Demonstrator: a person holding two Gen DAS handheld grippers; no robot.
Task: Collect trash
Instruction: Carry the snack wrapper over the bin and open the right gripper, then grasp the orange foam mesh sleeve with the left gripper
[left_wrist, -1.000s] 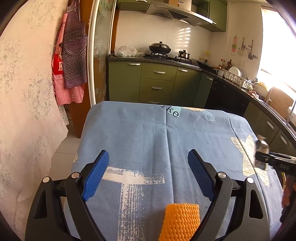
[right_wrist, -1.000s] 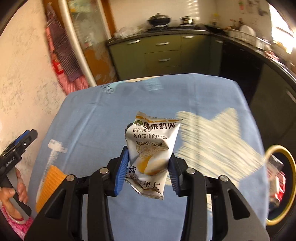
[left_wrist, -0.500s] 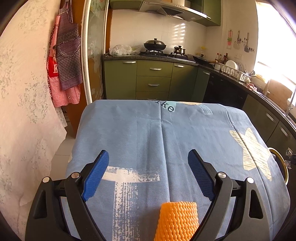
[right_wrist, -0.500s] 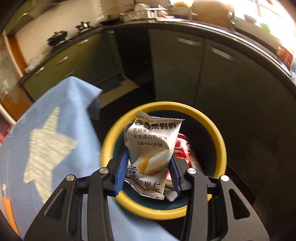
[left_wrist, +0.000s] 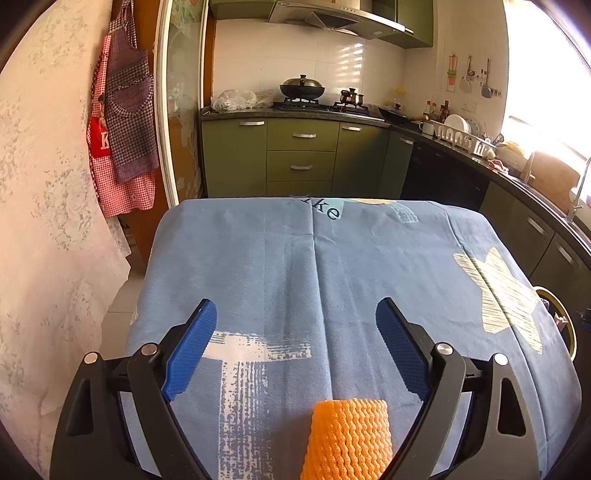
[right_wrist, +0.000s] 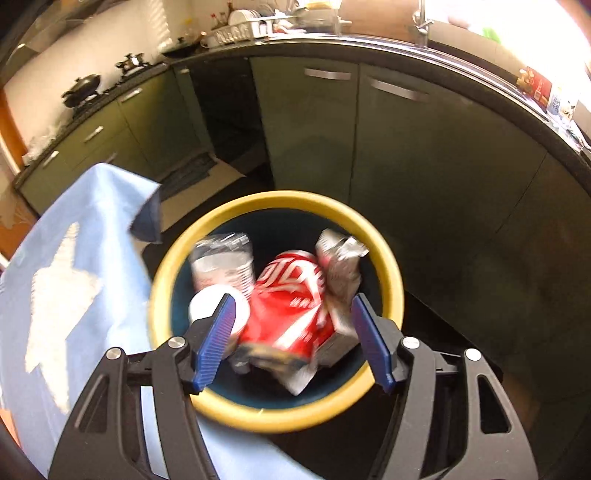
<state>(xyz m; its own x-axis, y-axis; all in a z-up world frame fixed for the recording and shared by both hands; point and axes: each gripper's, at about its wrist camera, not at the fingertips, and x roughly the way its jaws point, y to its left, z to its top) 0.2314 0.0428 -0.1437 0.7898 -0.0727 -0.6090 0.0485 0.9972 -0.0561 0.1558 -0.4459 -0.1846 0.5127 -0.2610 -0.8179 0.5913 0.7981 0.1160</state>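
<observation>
The right gripper hangs over the yellow-rimmed bin with its blue pads spread wide and nothing between them; the bin stands on the floor just beside the table's right edge, and inside it lie a red can, a clear crumpled bottle and a silvery wrapper, all somewhat blurred; the left gripper hovers low over the blue tablecloth, likewise spread apart and empty; the piece of trash left on the table appears to be the orange foam net, which lies on the cloth at the near edge, below and slightly right of the midline between the left gripper's pads, closer to the right-hand pad; its long axis seems to run toward the camera, roughly along the fingers' own direction, though its near end is cut off by the frame; judged from this, the left gripper is far nearer to it than the right, and would need to draw back and dip down to straddle the net across its narrow width; the bin's rim shows at the far right of the left view, well apart from the net.
</observation>
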